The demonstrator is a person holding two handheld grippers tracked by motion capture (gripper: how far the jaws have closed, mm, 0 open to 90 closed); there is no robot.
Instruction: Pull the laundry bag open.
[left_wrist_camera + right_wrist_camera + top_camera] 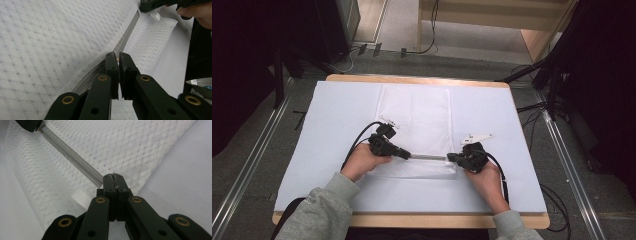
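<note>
A: What is seen on the table (512, 100)?

B: The wooden table is covered by a pale blue sheet (337, 150). On the sheet a white mesh bag (414, 120) is laid flat, in the middle, with its long side going away from the person. Near the bag's close edge a grey zipper (428, 157) runs across it, from left to right.

A: How are the arms placed?

B: Both forearms, in grey sleeves, are brought in from the bottom of the high view. The left hand (362, 161) is rested on the sheet at the left of the bag and the right hand (484, 175) at the right. The two hands are turned toward each other, so the grippers are pointed inward along the zipper line, low over the cloth.

A: And the left gripper (404, 154)?

B: Its jaws are pressed together. In the left gripper view (117, 58) a small brass-coloured piece of the zipper is seen pinched between the tips, at the left end of the zipper.

A: And the right gripper (453, 157)?

B: Its jaws are also pressed fully together. In the right gripper view (112, 178) they are closed at the right end of the zipper, where the bag's cloth is nipped. Just beside them a small white tag (81, 198) is seen on the bag.
</note>
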